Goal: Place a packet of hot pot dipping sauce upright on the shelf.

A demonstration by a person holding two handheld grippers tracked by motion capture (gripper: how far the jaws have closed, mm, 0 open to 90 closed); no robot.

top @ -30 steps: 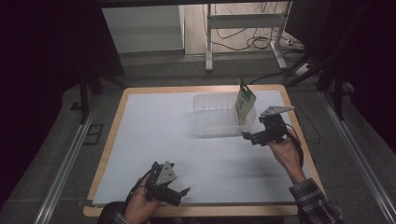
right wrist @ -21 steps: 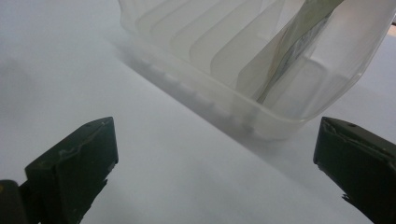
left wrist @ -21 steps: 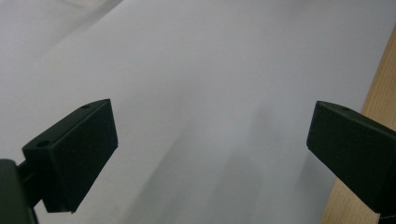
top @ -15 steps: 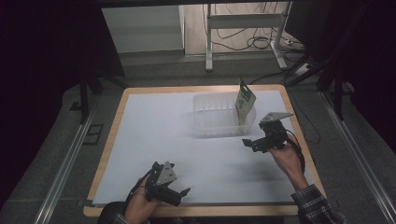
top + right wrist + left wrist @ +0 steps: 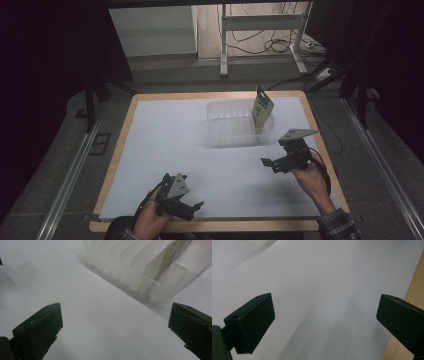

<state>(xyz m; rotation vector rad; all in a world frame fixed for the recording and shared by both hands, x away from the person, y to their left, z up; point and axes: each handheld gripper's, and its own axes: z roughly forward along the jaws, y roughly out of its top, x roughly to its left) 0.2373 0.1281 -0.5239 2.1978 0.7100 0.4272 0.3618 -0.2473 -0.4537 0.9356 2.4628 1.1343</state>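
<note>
My left gripper sits at the near edge of the worktop, fingers spread wide, nothing in them. Right gripper is also wide open and empty, near the clear tub. A green packet stands tilted in the tub's right end.

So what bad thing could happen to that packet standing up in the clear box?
The green packet stands tilted against the right end wall of the clear plastic container, poking above the rim, so a nudge might tip it over or out. The container looks light, so the open right gripper close by could slide it across the white sheet if it bumps it.
</note>
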